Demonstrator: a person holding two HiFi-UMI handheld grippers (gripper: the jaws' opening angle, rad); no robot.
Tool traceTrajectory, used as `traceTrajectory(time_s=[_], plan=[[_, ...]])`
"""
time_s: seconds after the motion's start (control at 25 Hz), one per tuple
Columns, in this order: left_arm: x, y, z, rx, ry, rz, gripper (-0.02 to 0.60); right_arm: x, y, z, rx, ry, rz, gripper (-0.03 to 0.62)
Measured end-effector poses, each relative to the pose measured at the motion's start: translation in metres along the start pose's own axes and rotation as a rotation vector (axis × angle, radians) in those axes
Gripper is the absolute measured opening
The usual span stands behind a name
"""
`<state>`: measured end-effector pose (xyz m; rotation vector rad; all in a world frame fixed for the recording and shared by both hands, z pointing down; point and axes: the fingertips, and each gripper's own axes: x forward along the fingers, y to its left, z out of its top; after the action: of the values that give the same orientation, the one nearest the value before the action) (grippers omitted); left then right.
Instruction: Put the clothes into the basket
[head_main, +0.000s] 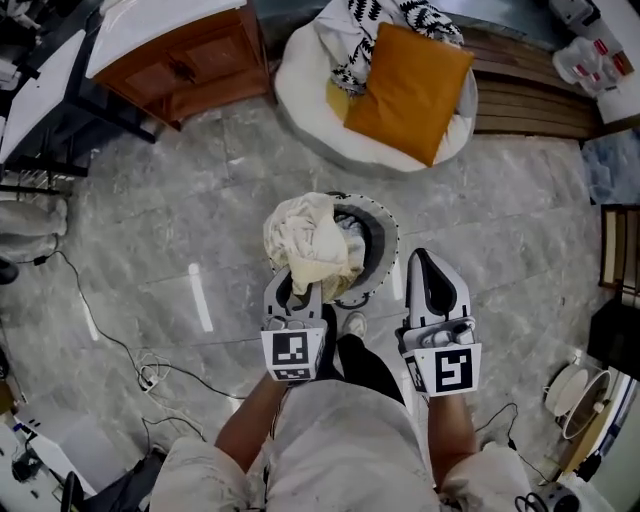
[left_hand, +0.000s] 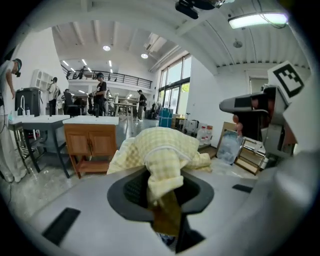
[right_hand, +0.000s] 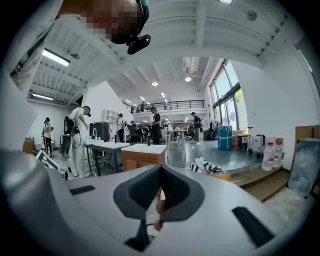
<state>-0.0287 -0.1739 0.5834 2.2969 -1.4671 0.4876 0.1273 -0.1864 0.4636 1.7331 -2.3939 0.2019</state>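
A pale yellow checked garment (head_main: 308, 240) is bunched up in my left gripper (head_main: 298, 288), which is shut on it. The bundle hangs over the left half of a round basket (head_main: 390, 238) with a white rim and dark inside, standing on the marble floor in front of my feet. In the left gripper view the cloth (left_hand: 162, 150) fills the gap between the jaws and spills forward over them. My right gripper (head_main: 432, 272) hovers just right of the basket, shut with nothing in it; its pads (right_hand: 150, 187) meet in the right gripper view.
Beyond the basket lies a white round cushion (head_main: 300, 80) carrying an orange pillow (head_main: 408, 92) and a black-and-white patterned cloth (head_main: 385, 22). A wooden cabinet (head_main: 190, 60) stands at the far left, a wooden platform (head_main: 530, 100) at the far right. Cables (head_main: 150, 372) trail across the floor on the left.
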Motion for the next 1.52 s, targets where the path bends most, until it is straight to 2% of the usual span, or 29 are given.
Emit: traceTrajectory(time_s=[0.16,0.32,0.4,0.56,0.76,1.04,1.28,1.4,1.52], plan=[[0.019,0.003,-0.042,-0.039,0.111,-0.043,0.100,0.015,0.007,-0.019,0.007,0.071,0.004,-0.012],[0.044,0.013,-0.090,-0.125,0.198,-0.052,0.100,0.022,0.013,-0.039,0.026,0.129,-0.005,-0.012],[0.059,0.018,-0.118,-0.123,0.258,-0.051,0.100,0.025,0.015,-0.046,0.027,0.149,-0.010,-0.012],[0.083,0.027,-0.170,-0.057,0.369,-0.057,0.100,0.034,0.020,-0.053,0.025,0.182,-0.016,-0.012],[0.099,0.028,-0.227,0.080,0.504,-0.106,0.100,0.041,0.030,-0.059,0.031,0.220,-0.012,-0.012],[0.112,0.027,-0.287,0.267,0.708,-0.168,0.103,0.057,0.040,-0.064,0.029,0.246,0.012,-0.012],[0.114,0.027,-0.294,0.366,0.730,-0.222,0.106,0.065,0.043,-0.069,0.039,0.262,0.017,-0.012],[0.115,0.031,-0.296,0.383,0.732,-0.218,0.115,0.065,0.042,-0.072,0.041,0.274,0.015,-0.012],[0.115,0.041,-0.303,0.396,0.765,-0.201,0.173,0.066,0.041,-0.073,0.047,0.274,0.011,-0.012]])
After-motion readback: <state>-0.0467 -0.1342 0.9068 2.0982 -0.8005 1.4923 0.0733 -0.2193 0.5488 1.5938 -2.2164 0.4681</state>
